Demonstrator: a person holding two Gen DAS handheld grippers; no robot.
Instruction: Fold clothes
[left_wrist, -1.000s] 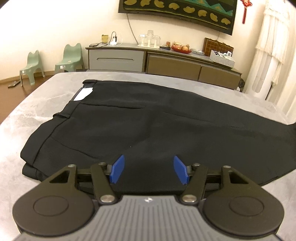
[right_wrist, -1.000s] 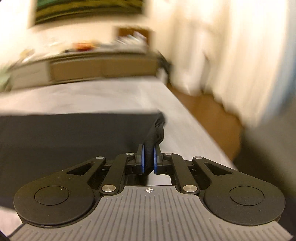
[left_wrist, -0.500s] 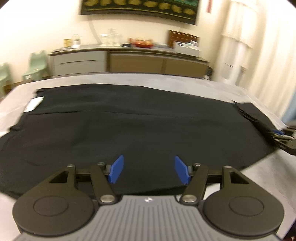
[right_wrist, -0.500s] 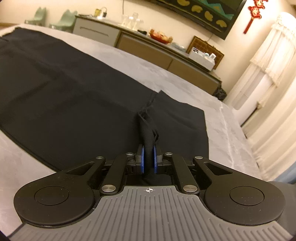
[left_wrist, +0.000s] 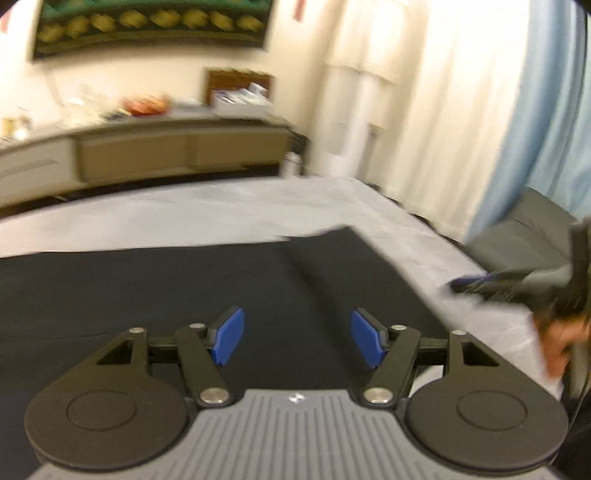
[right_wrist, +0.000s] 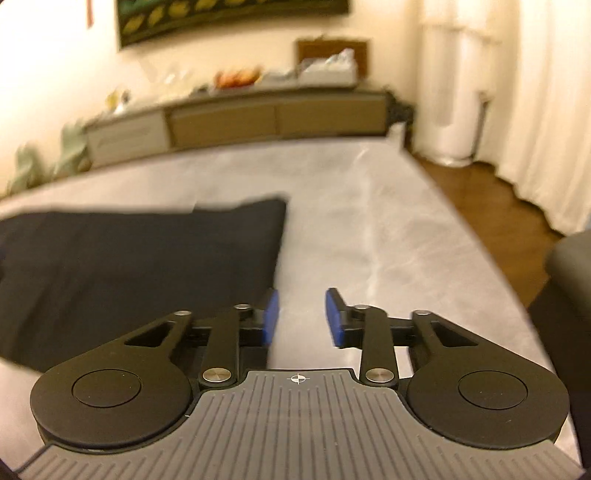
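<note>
On grey worktop (right_wrist: 369, 229): black trousers (right_wrist: 129, 266) flat, hem at 11 o'clock of right tongs (right_wrist: 300, 317). Half a second ago clamped on hem; now parted, empty. Left tongs (left_wrist: 297, 339) wide, empty, above cloth. Hem laid down; fold possibly set.

Bare grey table (right_wrist: 388, 236) runs open right of and beyond the black garment (right_wrist: 129, 258), nothing standing on it, so the right gripper (right_wrist: 300, 317), jaws apart and empty, has free passage ahead. Left gripper (left_wrist: 296, 338) sits over the flat garment (left_wrist: 184, 295), jaws wide, nothing raised in its path; the right gripper (left_wrist: 491, 284) and the hand (left_wrist: 561, 343) crowd the table's right edge. Past the far edge: sideboard (right_wrist: 277, 118), curtains (right_wrist: 535, 110), dark seat (right_wrist: 572, 266) at right.
</note>
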